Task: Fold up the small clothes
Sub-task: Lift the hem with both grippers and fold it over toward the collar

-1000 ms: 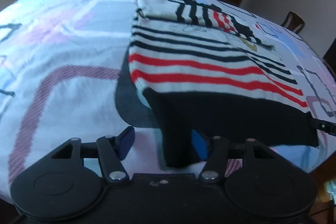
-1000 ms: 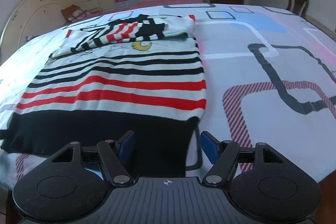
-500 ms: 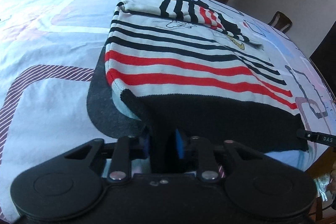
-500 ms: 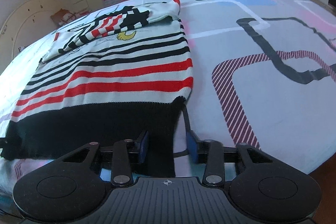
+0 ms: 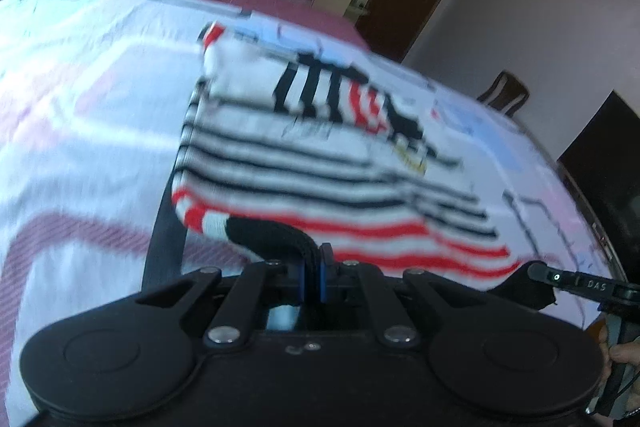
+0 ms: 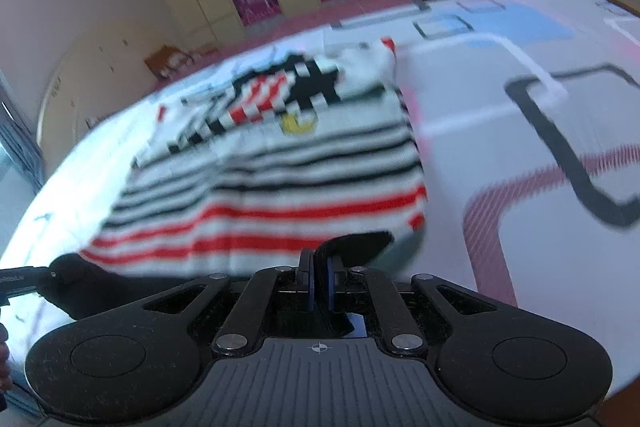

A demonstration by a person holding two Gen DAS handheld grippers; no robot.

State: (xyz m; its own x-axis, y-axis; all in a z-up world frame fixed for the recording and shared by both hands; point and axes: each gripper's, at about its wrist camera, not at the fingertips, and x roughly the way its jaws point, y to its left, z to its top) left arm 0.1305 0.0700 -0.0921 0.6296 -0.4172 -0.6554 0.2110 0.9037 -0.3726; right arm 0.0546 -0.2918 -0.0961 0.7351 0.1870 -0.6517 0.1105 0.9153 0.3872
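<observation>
Sweater [image 5: 320, 171] hem pinched by left claw [image 5: 314, 277] and right claw [image 6: 319, 281], lifted off table [image 6: 520, 155]; next carry it toward the collar.

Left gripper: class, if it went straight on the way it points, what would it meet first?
The left gripper, shut on the black hem of the striped red, white and black knitted sweater, would probably meet that sweater's striped body; blur obscures depth.
</observation>
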